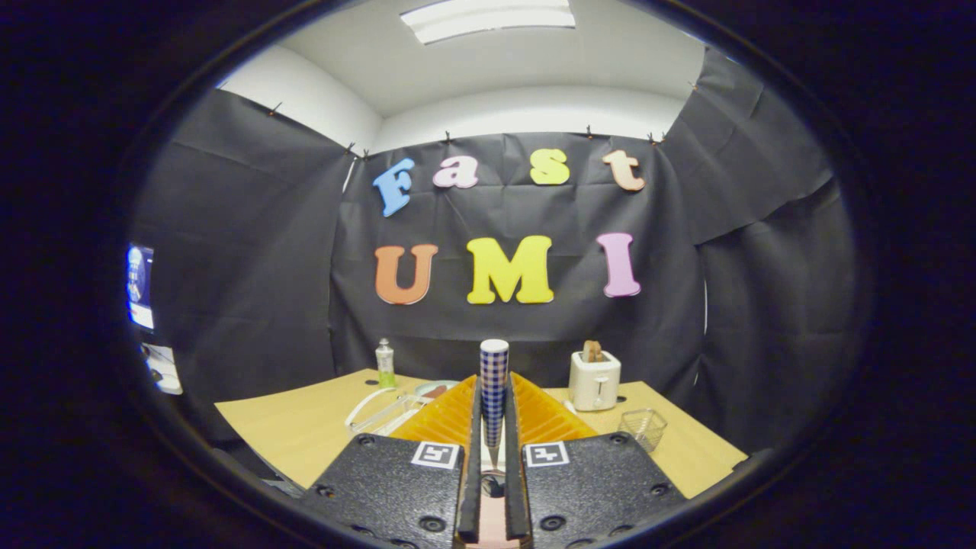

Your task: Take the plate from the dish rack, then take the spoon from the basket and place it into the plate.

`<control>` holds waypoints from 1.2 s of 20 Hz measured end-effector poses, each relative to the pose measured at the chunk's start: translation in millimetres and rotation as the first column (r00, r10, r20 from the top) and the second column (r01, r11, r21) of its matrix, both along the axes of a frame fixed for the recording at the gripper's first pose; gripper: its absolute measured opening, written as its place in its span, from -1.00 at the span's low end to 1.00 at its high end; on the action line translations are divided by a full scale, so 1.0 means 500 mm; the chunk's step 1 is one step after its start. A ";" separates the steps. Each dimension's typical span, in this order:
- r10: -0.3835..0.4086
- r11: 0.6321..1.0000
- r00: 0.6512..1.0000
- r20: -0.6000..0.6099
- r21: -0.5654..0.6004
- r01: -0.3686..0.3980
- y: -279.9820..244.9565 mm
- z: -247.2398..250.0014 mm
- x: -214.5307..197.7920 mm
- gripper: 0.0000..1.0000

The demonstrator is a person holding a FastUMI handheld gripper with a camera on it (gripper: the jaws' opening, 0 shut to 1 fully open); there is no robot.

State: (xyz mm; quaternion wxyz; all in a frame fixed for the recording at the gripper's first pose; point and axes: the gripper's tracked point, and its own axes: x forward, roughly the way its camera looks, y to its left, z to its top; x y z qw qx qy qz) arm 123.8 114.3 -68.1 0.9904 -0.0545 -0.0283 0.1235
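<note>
My gripper (494, 385) is shut on a blue-and-white checked spoon (494, 366). The spoon stands upright between the fingers, its rounded end poking up above the fingertips. Beyond the right finger, a small wire basket (644, 427) sits on the wooden table and looks empty. Beyond the left finger lies a white wire dish rack (379, 412). Behind the rack shows the pale rim of a plate (437, 387), mostly hidden by the left finger.
A white toaster (595, 381) with bread in its slot stands at the back of the table (305, 427), right of the spoon. A small green bottle (385, 364) stands at the back left. Black cloth walls close in the booth.
</note>
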 end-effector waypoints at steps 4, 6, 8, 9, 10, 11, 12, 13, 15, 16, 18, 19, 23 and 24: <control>0.004 1.000 0.996 -0.085 -0.006 -0.004 0.045 -0.124 0.017 -0.64; -0.024 1.000 0.994 -0.103 -0.018 0.023 0.041 -0.165 0.036 -0.64; -0.046 0.999 0.992 -0.114 -0.014 0.045 0.033 -0.192 0.052 -0.64; -0.051 0.999 0.992 -0.118 -0.004 0.051 0.030 -0.202 0.057 -0.64; -0.047 0.999 0.991 -0.127 0.013 0.049 0.028 -0.211 0.059 -0.64; -0.043 0.998 0.989 -0.139 0.028 0.048 0.026 -0.220 0.063 -0.64; -0.045 0.998 0.987 -0.157 0.037 0.052 0.019 -0.233 0.069 -0.64; -0.046 0.997 0.986 -0.160 0.046 0.054 0.013 -0.237 0.072 -0.64; -0.061 0.996 0.988 -0.144 0.052 0.069 -0.005 -0.227 0.068 -0.63; -0.066 0.996 0.988 -0.140 0.043 0.073 -0.010 -0.226 0.067 -0.63; -0.080 0.996 0.985 -0.150 0.025 0.085 -0.021 -0.233 0.063 -0.60; -0.064 0.997 0.986 -0.155 0.027 0.069 -0.018 -0.234 0.058 -0.57; -0.055 0.998 0.991 -0.119 -0.013 0.054 -0.035 -0.204 0.033 0.13; -0.055 0.998 0.994 -0.099 -0.024 0.053 -0.039 -0.195 0.025 0.34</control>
